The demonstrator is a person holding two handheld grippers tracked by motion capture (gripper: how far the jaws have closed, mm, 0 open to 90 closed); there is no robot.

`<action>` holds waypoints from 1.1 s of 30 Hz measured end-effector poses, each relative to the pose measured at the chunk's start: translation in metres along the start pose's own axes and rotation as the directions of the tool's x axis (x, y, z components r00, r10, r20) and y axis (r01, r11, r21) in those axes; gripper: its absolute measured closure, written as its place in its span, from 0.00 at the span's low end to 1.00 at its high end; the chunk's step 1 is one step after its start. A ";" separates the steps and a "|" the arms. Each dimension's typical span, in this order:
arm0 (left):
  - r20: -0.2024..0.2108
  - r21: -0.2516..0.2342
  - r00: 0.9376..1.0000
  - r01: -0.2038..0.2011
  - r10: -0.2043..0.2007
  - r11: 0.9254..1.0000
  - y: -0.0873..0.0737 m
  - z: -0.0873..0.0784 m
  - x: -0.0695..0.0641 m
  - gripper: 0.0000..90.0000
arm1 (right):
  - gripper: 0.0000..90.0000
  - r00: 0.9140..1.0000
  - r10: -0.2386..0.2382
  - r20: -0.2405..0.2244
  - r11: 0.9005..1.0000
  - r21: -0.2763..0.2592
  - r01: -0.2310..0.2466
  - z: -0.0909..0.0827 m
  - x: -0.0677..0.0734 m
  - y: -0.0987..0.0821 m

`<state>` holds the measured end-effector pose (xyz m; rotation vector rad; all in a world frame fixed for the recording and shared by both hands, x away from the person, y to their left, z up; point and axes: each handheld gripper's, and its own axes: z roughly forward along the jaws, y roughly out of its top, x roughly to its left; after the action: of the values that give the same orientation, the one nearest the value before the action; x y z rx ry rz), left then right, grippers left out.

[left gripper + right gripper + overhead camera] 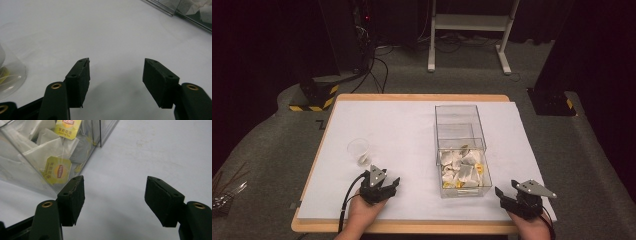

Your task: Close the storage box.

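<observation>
Clear plastic forms both containers on the white worktop (412, 130): a small cup (359, 151) near the left edge, already holding 1 tea bag, and a box (462, 150) of tea bags (50, 152) right of centre. Both the left gripper (384, 186) and the right gripper (507, 196) rest near the front edge with jaws spread and empty, probably parked between transfers.

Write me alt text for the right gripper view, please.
Two black gripper jaws stand open over a bare white table, nothing between them. At upper left, a clear plastic box holds tea bags with yellow tags.
</observation>
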<state>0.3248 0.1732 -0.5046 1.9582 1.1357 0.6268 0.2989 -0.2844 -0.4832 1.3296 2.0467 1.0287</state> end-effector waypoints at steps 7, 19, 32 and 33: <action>-0.011 0.002 1.000 0.007 -0.007 1.000 0.001 0.002 0.000 0.43 | 0.34 0.999 -0.026 -0.046 1.000 -0.012 0.026 -0.007 0.006 -0.004; -0.010 -0.006 1.000 0.005 -0.005 1.000 0.001 0.001 0.000 0.43 | 0.27 0.988 -0.088 -0.128 0.995 -0.054 0.082 -0.002 0.034 0.005; -0.028 -0.014 1.000 -0.011 0.011 1.000 0.000 0.000 -0.002 0.43 | 0.22 0.979 -0.114 -0.169 0.991 -0.083 0.101 0.012 0.049 0.015; -0.029 -0.015 1.000 -0.009 0.009 1.000 0.000 0.000 -0.002 0.43 | 0.22 0.977 -0.119 -0.176 0.991 -0.083 0.106 0.013 0.050 0.016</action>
<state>0.3234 0.1713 -0.5045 1.9480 1.1370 0.6690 0.2968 -0.2307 -0.4786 1.1050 2.1659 1.1983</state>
